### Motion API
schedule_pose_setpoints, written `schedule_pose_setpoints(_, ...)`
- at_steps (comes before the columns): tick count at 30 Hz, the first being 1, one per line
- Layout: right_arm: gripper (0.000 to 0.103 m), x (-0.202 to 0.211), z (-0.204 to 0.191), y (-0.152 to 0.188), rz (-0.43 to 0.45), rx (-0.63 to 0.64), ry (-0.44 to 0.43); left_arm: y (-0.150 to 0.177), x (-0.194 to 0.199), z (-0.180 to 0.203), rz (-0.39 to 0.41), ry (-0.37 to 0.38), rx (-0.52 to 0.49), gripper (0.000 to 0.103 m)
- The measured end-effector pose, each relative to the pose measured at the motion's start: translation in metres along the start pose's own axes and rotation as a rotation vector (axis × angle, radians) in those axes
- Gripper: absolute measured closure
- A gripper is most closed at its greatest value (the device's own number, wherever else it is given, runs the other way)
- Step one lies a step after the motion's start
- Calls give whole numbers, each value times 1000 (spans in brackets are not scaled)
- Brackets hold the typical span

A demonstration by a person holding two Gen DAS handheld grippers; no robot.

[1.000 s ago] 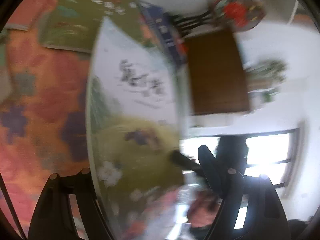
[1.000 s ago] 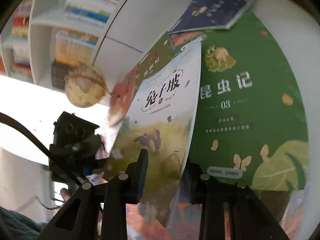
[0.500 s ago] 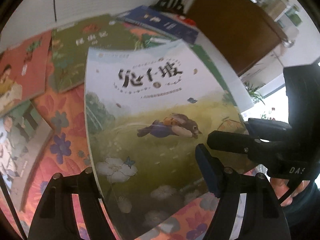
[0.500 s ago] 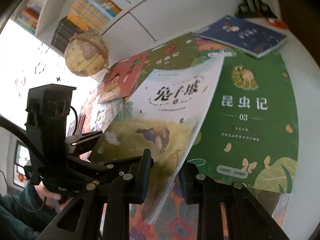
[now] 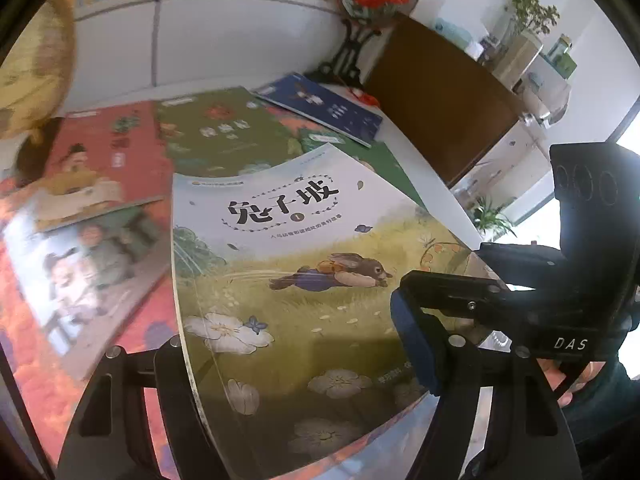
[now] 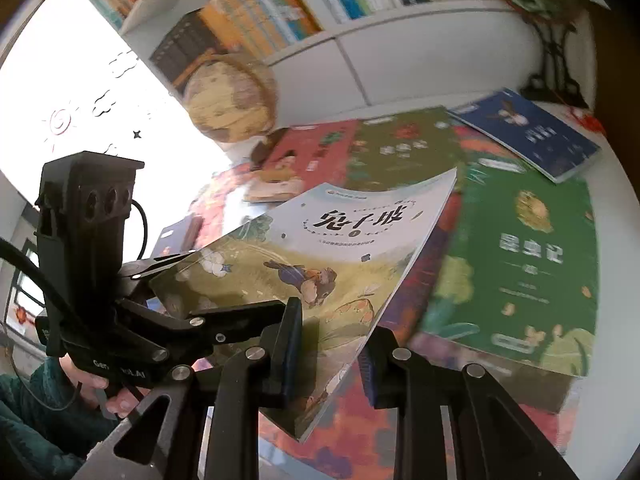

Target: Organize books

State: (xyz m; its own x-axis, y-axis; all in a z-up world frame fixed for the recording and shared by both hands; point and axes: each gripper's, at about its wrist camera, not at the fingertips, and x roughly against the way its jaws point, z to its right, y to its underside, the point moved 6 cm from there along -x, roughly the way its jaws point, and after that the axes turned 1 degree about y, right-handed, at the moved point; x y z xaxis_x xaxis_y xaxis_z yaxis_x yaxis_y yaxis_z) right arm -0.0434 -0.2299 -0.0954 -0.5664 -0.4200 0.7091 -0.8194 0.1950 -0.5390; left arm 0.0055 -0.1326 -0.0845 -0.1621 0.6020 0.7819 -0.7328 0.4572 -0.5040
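Rabbit picture book [image 5: 304, 280] up off the table, gripped from both sides!

It hangs tilted above the flower-patterned cloth [image 5: 36, 360], the right gripper [image 6: 332, 344] clamped tight on its lower edge, the left gripper [image 5: 288, 364] straddling the opposite edge, seemingly pinching it, though its near finger hides behind the cover. Below lie a green insect book [image 6: 520, 260], a red book [image 5: 100, 160] and a blue book [image 5: 324, 108]; a globe [image 6: 232, 100] stands by the bookshelf [image 6: 280, 12].

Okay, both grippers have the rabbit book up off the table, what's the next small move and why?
Probably carry the rabbit book toward the bookshelf: the right gripper pinches its edge, the left gripper straddles it, clear of the other books.
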Motion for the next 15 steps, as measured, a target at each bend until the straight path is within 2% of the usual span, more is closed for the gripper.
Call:
schedule_pose_setpoints(5,77,-8,-52,-9,10,53,-40,10,53,-34,58,-28,38,31)
schedule_pose_setpoints(15,77,-62,-201,-38,11,202,-178,42,173,-137,192,-150,143,31)
